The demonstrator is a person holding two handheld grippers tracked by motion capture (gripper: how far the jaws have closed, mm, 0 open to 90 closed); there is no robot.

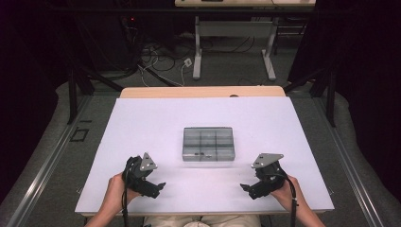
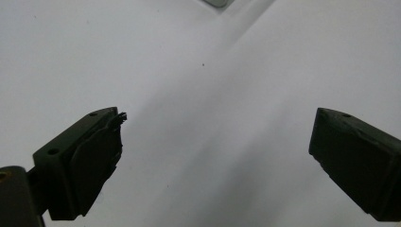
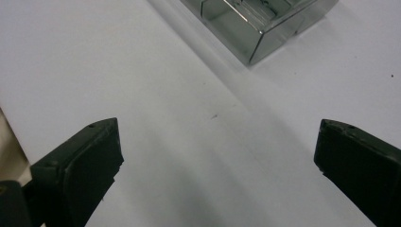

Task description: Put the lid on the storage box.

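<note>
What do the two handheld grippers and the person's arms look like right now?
Both the left gripper and the right gripper are black, blocky bodies with two thick, flat-faced black jaws. Each carries a grey three-cornered plate on top and trails a black cable along the forearm. The forearms are bare, with no sleeves or gloves visible.

A clear compartment box sits mid white table.
</note>
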